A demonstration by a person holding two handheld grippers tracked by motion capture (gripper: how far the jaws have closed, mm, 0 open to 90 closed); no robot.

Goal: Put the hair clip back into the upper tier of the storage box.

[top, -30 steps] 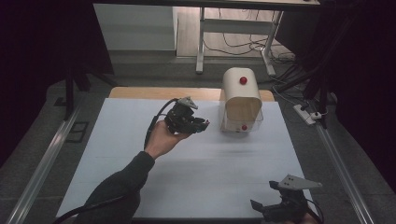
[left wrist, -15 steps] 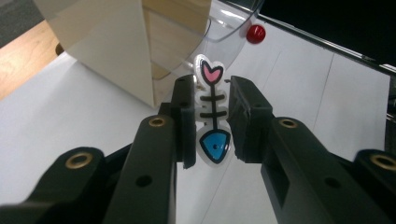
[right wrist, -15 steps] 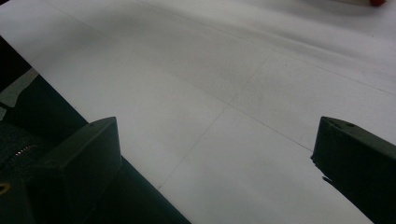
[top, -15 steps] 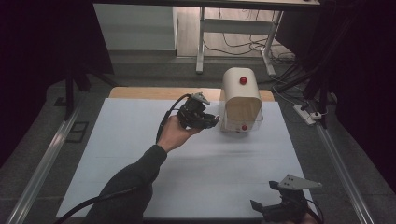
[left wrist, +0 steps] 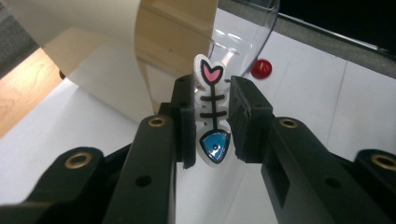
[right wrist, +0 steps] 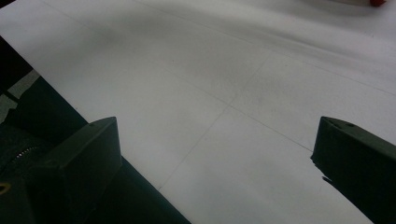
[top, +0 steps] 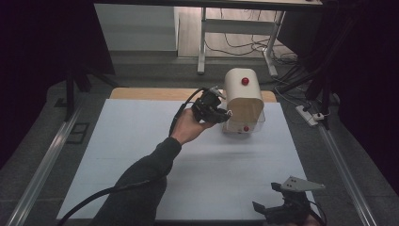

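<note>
Left gripper view: left gripper [left wrist: 211, 122] fingers clamp fishbone charm [left wrist: 212, 114] beside bread box [top: 242, 101] | right gripper [top: 277, 212] fingers wide, empty

No readable text, brand or number anywhere.
The fishbone charm [left wrist: 212, 116] bears only drawn marks: a pink heart, black bars, a blue tip.

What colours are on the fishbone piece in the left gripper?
White fishbone piece with black bones, pink heart tail and blue head; clearest in the left gripper view.
</note>
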